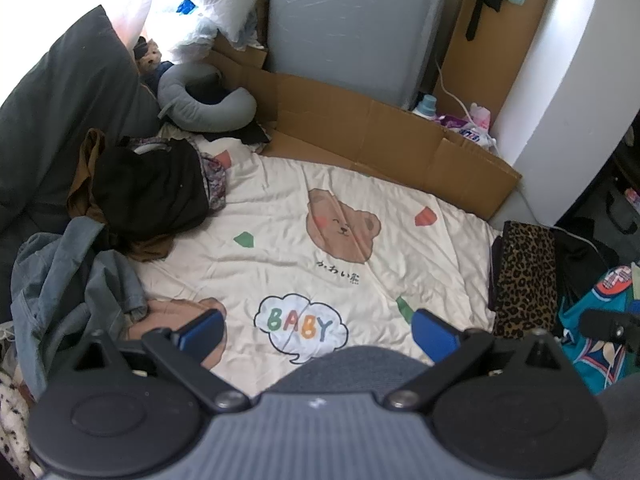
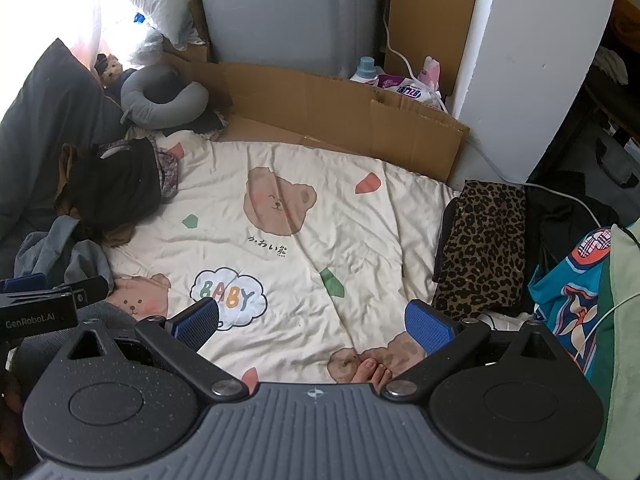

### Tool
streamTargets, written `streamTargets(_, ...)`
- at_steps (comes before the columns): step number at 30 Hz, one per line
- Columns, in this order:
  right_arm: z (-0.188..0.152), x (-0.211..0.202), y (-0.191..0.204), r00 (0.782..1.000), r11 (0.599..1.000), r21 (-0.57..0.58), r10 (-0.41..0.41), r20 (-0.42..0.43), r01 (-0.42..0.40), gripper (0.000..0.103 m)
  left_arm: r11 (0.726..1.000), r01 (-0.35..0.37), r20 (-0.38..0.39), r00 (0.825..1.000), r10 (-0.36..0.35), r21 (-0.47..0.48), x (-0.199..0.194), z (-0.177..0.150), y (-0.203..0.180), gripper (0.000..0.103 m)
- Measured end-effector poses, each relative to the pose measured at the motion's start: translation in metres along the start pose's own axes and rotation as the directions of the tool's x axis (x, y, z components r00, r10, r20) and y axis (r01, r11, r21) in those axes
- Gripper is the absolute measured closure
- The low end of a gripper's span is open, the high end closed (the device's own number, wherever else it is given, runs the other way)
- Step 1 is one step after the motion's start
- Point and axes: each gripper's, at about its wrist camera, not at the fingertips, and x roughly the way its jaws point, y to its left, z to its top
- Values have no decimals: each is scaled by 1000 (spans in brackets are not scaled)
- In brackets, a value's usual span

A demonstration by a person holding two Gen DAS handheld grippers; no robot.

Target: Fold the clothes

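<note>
Both claws, left claw (image 1: 316, 330) and right claw (image 2: 312, 318), are held spread and empty above the bedspread (image 1: 400, 240), the unfolded clothes pile (image 1: 148, 196) heaped far-left, nearer the left.

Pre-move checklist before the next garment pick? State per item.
1. Left tool open and empty: ok.
2. Right tool open and empty: ok.
3. Middle of the bear-print sheet free for folding: ok.
4. Unfolded pile, denim garment nearest the left tool: ok.
5. Leopard-print garment folded and set aside on the right: ok.
6. Bare toes near the right tool: not ok.
</note>
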Motion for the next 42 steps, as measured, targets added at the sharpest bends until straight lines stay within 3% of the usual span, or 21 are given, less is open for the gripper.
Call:
streamTargets(14,-2,-1,0,1000,1000,-6,-10,3,10,1,1000,-7,8,1000,7,13,-1,0,-2,2)
streamTargets(22,-2,-6,-4,999,1000,21,12,46,-13,1,1000,-24,-34,999,24,12,0,7,0,2)
streamTargets(29,0,-2,-1,999,999,9,-34,19,34,1,1000,-23,-49,999,23,19,1,9,3,2)
streamTargets(36,-1,1,-8,1000,999,42,5,-11,-5,1,1000,-18,-1,1000,18,6,-11,25,21,2)
streamTargets(42,-2,-1,-9,999,998,55,43,6,-43,1,997,-80,31,996,80,-14,-24,45,51,2)
